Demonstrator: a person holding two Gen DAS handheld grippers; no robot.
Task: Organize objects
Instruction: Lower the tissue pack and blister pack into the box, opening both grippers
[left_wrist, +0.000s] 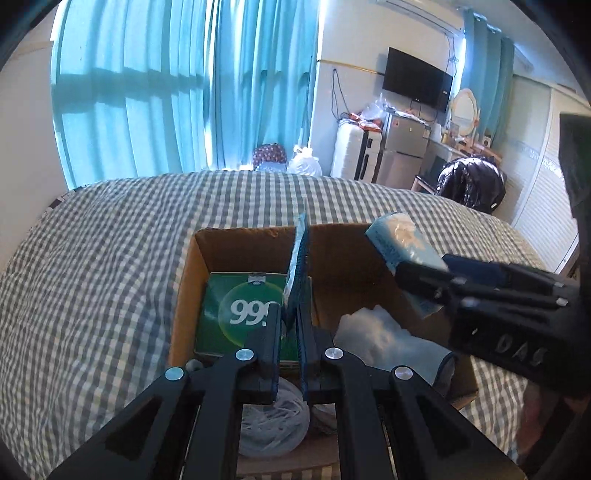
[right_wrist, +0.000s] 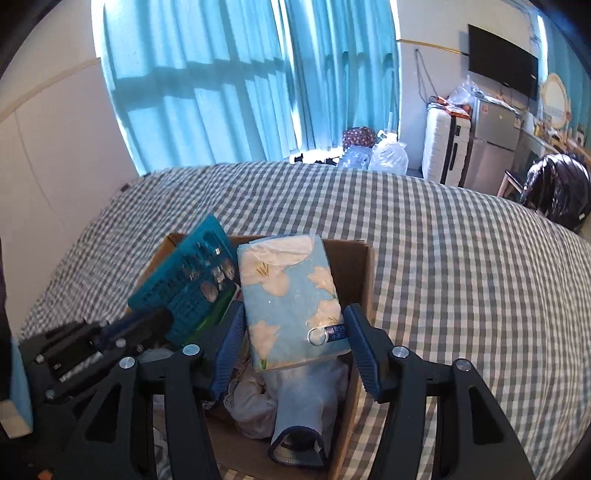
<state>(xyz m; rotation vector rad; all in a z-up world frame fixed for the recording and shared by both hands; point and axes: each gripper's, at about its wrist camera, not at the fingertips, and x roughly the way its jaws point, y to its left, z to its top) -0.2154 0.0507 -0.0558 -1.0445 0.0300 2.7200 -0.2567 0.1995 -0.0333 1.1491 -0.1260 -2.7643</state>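
An open cardboard box (left_wrist: 243, 251) (right_wrist: 365, 280) sits on the checked bed. My left gripper (left_wrist: 288, 314) (right_wrist: 159, 321) is shut on a thin teal blister card (left_wrist: 299, 254) (right_wrist: 195, 280), which stands on edge over the middle of the box. A green "999" carton (left_wrist: 229, 306) lies flat on the box floor, left of the card. My right gripper (right_wrist: 295, 310) (left_wrist: 424, 266) is shut on a light blue tissue pack with white flowers (right_wrist: 288, 288) (left_wrist: 399, 240), tilted above the box's right side. Under it lies a pale cloth item with a dark cuff (right_wrist: 306, 398) (left_wrist: 380, 339).
A white netted bundle (left_wrist: 273, 424) fills the box's near end. The grey-checked bedcover (left_wrist: 110, 258) spreads all round. Beyond the bed are teal curtains (left_wrist: 184, 92), plastic bags (left_wrist: 306, 162), a white suitcase (left_wrist: 354, 151), a small fridge (left_wrist: 402, 147) and a black jacket (left_wrist: 469, 181).
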